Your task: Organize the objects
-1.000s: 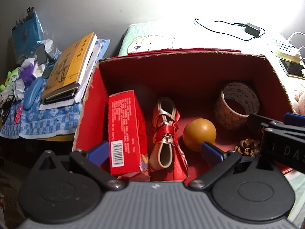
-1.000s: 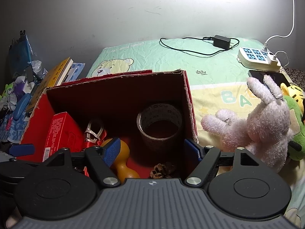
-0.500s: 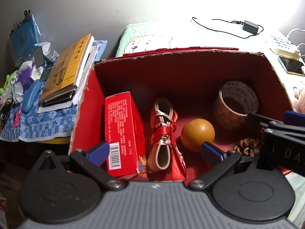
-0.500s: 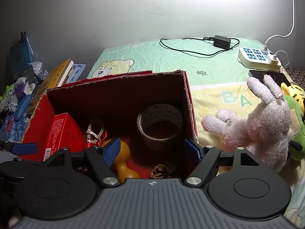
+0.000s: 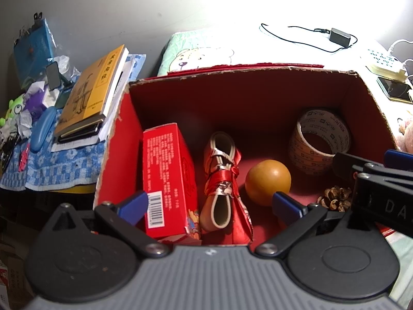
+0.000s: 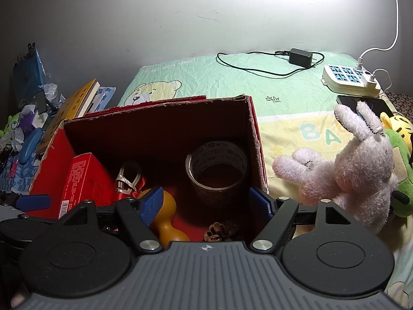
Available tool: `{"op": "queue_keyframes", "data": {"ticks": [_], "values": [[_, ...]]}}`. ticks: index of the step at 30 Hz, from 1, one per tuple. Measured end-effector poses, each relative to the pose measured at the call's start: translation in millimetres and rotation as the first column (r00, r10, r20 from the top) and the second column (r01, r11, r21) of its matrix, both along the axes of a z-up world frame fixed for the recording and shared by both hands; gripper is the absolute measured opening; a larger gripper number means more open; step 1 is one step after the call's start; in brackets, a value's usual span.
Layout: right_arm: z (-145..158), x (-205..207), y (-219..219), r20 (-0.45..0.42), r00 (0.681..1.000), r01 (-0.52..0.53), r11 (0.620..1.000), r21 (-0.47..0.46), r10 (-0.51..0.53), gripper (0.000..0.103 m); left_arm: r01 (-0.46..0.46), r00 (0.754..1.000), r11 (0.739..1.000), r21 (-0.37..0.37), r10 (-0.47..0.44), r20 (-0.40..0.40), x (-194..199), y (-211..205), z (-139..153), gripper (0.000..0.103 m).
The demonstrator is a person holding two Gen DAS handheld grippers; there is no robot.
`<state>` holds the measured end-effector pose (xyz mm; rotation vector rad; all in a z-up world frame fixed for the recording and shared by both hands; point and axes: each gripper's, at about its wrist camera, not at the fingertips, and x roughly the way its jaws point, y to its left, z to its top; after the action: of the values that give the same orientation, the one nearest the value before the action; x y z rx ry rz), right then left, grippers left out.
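Observation:
An open red cardboard box point(image 5: 232, 73) point(image 6: 155, 106) sits on the bed. Inside it are a red carton point(image 5: 167, 178) point(image 6: 82, 180), a ribbon-tied cream and red shoe-like piece point(image 5: 222, 170) point(image 6: 129, 180), an orange gourd point(image 5: 268, 180) point(image 6: 167, 222), a tape roll point(image 5: 320, 142) point(image 6: 216, 170) and a pine cone point(image 5: 335, 199) point(image 6: 220, 230). My left gripper point(image 5: 210, 204) hangs open over the box's near left side, holding nothing. My right gripper point(image 6: 206, 201) point(image 5: 374, 180) is open over the near right side, also holding nothing.
A pink plush rabbit point(image 6: 348, 170) and other soft toys point(image 6: 400, 155) lie right of the box. Behind it are a charger with cable point(image 6: 299, 56), a power strip point(image 6: 348, 77) and a phone point(image 6: 361, 102). Stacked books point(image 5: 90, 95) and clutter fill the side table on the left.

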<state>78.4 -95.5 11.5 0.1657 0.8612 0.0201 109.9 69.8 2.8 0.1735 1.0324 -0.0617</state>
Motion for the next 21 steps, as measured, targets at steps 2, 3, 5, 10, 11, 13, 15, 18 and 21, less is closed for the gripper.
{"op": "queue_keyframes", "data": {"ticks": [2,3,5,10,11,13,15,18,21], "values": [[0.1,-0.1,0.1,0.002,1.000,0.000,1.000,0.000,0.000,0.075,-0.001,1.000,1.000,0.001,0.001,0.000,-0.4,-0.1,-0.1,0.101],[0.0,-0.3,-0.1,0.002,1.000,-0.001,1.000,0.000,0.001,0.075,-0.001,1.000,1.000,0.002,0.001,0.003,-0.9,-0.5,-0.2,0.101],[0.1,-0.4,-0.7,0.003,1.000,0.000,1.000,0.004,0.000,0.075,-0.002,1.000,1.000,0.008,0.002,0.006,-1.2,-1.1,-0.1,0.101],[-0.2,-1.0,-0.7,0.004,1.000,0.000,1.000,0.006,0.000,0.075,0.001,1.000,1.000,0.007,-0.001,0.002,-0.6,-2.2,-0.9,0.101],[-0.1,-0.8,-0.8,0.004,1.000,0.001,1.000,0.007,-0.001,0.075,0.000,1.000,1.000,0.005,0.000,0.000,-0.5,-2.5,-1.2,0.101],[-0.4,-1.1,-0.5,0.004,1.000,0.001,1.000,0.006,-0.001,0.075,0.000,1.000,1.000,0.005,0.000,0.000,-0.6,-2.4,-1.1,0.101],[-0.4,-1.1,-0.6,0.004,1.000,0.001,1.000,0.006,-0.001,0.075,-0.001,1.000,1.000,0.004,0.001,0.002,-0.6,-2.1,-0.8,0.101],[-0.2,-1.0,-0.2,0.004,1.000,0.001,1.000,0.007,-0.001,0.075,-0.003,1.000,1.000,0.003,0.003,0.000,-0.4,-1.6,-0.9,0.101],[0.0,-1.0,-0.2,0.004,1.000,0.001,1.000,0.007,-0.001,0.075,-0.002,1.000,1.000,0.001,0.002,-0.001,-0.7,-1.2,-0.6,0.101]]}}
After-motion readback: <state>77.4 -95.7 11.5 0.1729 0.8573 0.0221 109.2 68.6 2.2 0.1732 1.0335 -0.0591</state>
